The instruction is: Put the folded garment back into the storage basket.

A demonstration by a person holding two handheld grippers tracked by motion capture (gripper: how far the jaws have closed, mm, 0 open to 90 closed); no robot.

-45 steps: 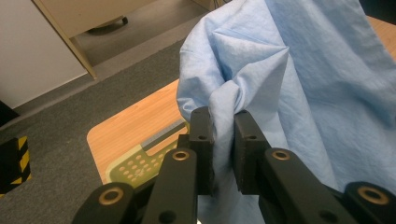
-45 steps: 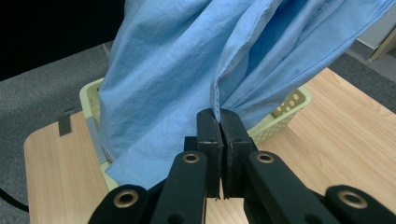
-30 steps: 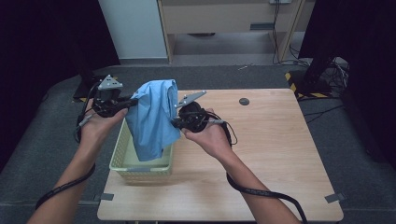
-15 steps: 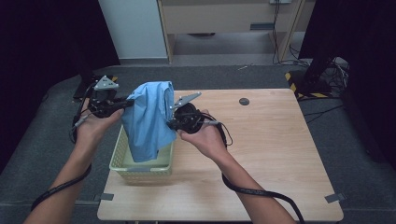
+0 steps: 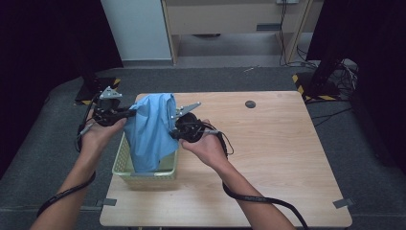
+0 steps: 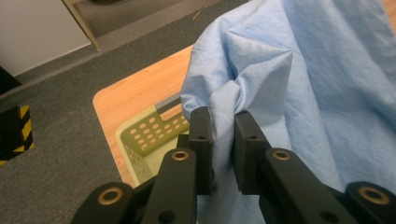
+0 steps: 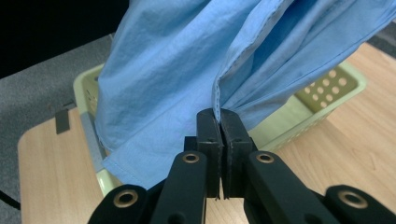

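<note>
Blue cloth hangs over the green basket on the table. Left tool pinches a bunch of it; right tool is squeezed tight on its edge. Lift both evenly, so the bottom comes free.

blue cloth hiding basket interior, its lower end inside unseen

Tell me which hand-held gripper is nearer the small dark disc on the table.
Right. The right hand-held gripper holds the blue cloth on the side towards the disc; the left hand-held gripper is beyond the cloth, farther off.
</note>
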